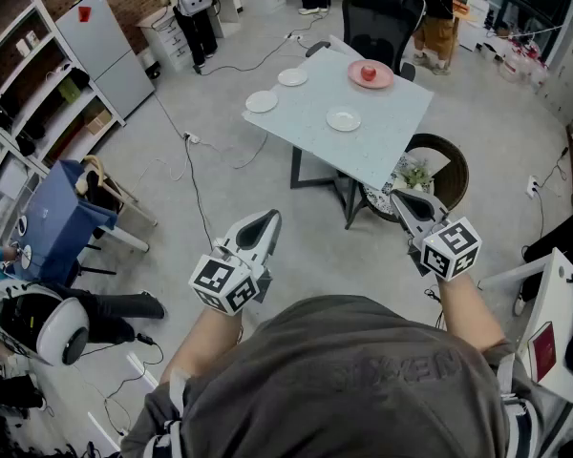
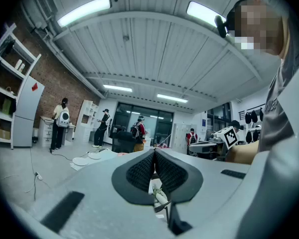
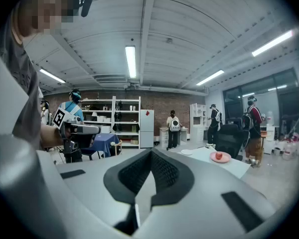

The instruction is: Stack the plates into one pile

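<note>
I have both grippers held out in front of me over the grey floor (image 1: 477, 113), well apart from the worktop (image 1: 363, 146) where the plates sit. The left gripper (image 1: 265, 223) has its jaws clenched together: in its own view the dark pads (image 2: 142, 171) meet at the tip with nothing between them. The right gripper (image 1: 402, 199) is likewise clenched and empty, its pads (image 3: 164, 173) touching at the tip in the right gripper view. On the worktop, four plates lie spread out, none on top of another. The near plate (image 1: 344, 118), white, lies closest to me. The left plate (image 1: 262, 101), also white, sits by the worktop's left edge. The far plate (image 1: 292, 77), white too, lies beyond it. The pink plate (image 1: 371, 74) is toward the far side, with a red apple (image 1: 369, 72) resting on it. A black office chair (image 1: 382, 17) stands just behind the worktop. In the right gripper view, the pink plate (image 3: 220, 157) and apple (image 3: 219, 155) show ahead and to the right of the jaws.
</note>
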Demonstrator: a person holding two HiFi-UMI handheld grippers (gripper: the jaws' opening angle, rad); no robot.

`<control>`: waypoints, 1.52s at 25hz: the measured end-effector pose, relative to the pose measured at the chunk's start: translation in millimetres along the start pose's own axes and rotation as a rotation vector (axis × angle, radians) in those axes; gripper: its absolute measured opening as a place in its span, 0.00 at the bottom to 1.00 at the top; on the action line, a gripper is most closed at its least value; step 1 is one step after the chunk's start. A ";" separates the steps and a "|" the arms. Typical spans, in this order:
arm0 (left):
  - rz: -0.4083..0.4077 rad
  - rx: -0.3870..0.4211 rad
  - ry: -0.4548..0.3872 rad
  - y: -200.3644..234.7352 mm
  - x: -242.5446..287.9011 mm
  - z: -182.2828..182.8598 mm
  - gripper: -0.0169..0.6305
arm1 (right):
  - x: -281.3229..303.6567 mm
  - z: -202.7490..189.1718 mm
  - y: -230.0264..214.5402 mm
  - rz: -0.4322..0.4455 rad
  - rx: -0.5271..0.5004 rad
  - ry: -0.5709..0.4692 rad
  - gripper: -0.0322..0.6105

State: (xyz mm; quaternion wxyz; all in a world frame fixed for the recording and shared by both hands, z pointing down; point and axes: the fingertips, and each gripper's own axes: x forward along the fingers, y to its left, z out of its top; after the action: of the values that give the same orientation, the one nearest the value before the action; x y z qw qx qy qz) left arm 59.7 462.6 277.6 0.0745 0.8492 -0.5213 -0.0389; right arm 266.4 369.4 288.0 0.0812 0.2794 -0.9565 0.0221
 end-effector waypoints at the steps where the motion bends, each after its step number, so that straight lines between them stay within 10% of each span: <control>1: -0.001 0.000 -0.002 0.8 0.4 -0.2 0.04 | 1.2 -0.2 -0.1 0.000 -0.002 -0.001 0.04; 23: 0.004 0.006 -0.001 -12.2 19.7 -3.8 0.04 | -4.5 -0.3 -21.1 0.011 -0.001 -0.010 0.04; 26: -0.006 -0.001 0.037 -19.3 31.9 -8.9 0.31 | -9.0 1.3 -30.4 0.021 0.004 -0.015 0.04; 38: 0.070 0.029 0.037 -43.4 71.8 -4.5 0.33 | -26.0 2.2 -72.0 0.091 -0.028 -0.032 0.04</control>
State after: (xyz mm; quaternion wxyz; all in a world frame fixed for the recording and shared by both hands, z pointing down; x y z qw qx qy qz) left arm 131.1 418.4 275.6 0.0729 0.8320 -0.5498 -0.0130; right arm 326.4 322.3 281.3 0.0686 0.2348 -0.9696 0.0077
